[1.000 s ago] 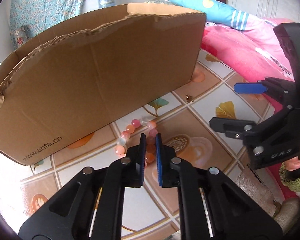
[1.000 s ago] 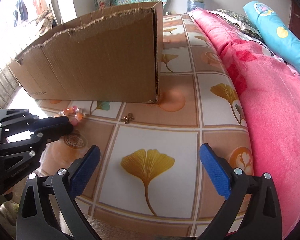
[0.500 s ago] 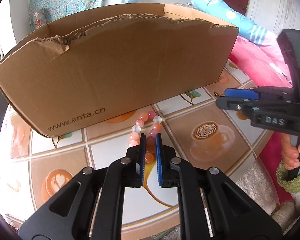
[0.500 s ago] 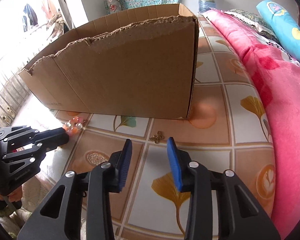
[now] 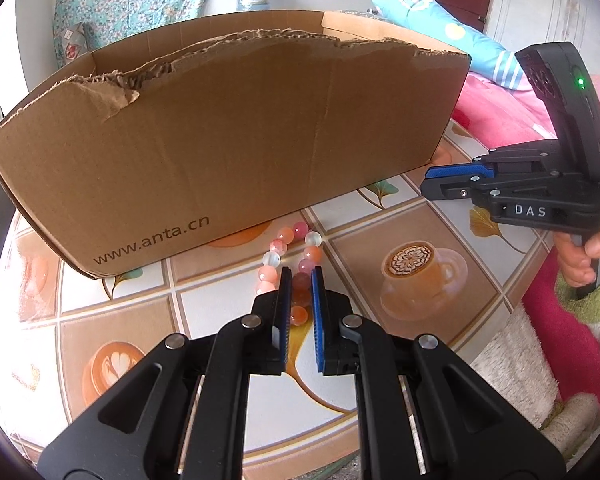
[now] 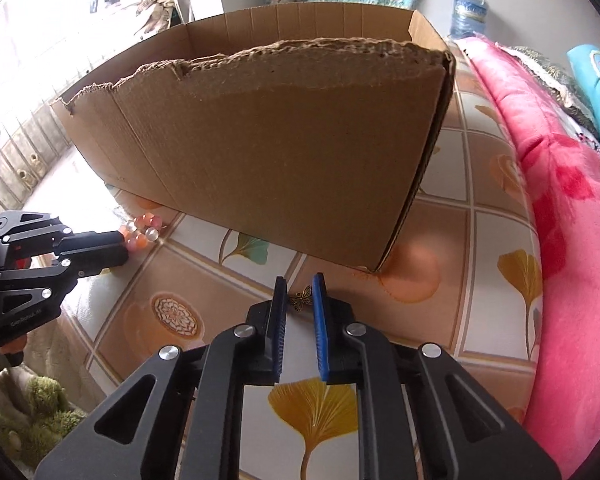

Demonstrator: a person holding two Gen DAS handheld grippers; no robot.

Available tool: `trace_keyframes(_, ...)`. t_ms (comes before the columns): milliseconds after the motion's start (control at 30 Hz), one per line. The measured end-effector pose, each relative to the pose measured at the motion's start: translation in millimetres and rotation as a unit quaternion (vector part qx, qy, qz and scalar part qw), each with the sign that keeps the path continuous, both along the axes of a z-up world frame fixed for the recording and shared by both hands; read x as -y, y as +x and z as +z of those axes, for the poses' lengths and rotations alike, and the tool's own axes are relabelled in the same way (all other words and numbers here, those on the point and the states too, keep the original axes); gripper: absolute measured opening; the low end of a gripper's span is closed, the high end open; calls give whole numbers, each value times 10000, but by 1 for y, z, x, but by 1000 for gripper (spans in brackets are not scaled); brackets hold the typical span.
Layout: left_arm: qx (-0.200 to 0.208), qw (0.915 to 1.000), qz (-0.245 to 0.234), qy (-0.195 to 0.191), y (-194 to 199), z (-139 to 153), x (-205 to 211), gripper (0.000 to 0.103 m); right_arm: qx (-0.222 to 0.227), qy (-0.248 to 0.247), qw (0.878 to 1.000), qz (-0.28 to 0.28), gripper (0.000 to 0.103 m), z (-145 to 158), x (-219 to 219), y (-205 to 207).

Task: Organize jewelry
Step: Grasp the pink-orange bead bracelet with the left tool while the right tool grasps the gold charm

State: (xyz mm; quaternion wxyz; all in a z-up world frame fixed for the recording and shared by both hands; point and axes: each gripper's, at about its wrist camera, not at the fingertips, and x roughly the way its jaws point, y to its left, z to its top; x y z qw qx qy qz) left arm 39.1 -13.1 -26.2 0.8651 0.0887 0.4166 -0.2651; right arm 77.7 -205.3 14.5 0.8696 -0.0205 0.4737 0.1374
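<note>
Left gripper (image 5: pixel 300 280) fingers clamped on bead bracelet (image 5: pixel 296 264); right gripper (image 6: pixel 300 290) fingers nearly together around butterfly charm (image 6: pixel 301 299), grip uncertain; charm could slip free.
</note>
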Motion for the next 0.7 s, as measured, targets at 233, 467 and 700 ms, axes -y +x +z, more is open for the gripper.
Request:
trace_keyframes(233, -11, 10000, -9, -16, -1, 0, -2, 9, -56, 284, 9994, -208, 13, 0, 5, -1)
trace_keyframes(467, 1, 10000, -9, -20, -3, 1, -5, 9, -33, 683, 9960, -575, 13, 5, 11, -19)
trace_keyframes(700, -116, 9998, -111, -108, -1, 5, -5, 11, -72, 926, 9915, -916, 13, 1, 9, -25)
